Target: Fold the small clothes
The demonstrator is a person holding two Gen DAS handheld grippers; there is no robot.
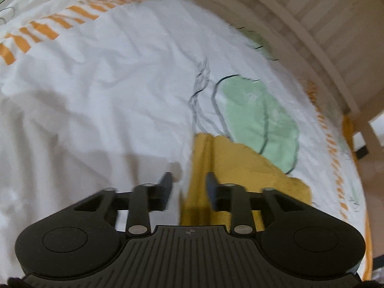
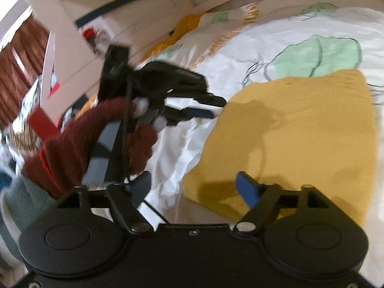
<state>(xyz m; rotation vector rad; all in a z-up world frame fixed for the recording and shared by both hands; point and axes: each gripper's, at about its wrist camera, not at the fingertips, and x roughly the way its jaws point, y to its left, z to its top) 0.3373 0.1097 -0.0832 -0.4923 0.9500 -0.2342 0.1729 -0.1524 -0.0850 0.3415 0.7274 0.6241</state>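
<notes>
In the left wrist view, the left gripper point(image 1: 189, 180) is filling the bottom of the frame, its jaws standing part-way apart with nothing pinched between them. The yellow garment point(image 1: 242, 168) is lying flat on the bed sheet point(image 1: 108, 84) at lower centre-right, its left edge running up between the fingertips, probably so an edge can be taken for a fold. The gripper is tilting down toward the bed.

In the right wrist view, the right gripper point(image 2: 194, 187) is holding its jaws spread wide and empty over the garment's near left corner. The cloth is lying smooth across the right half of the frame. At centre left, the left gripper point(image 2: 216, 106) is reaching in from a dark red sleeve point(image 2: 72, 144), its tips just beside the garment's left edge; blur makes contact hard to judge.
</notes>
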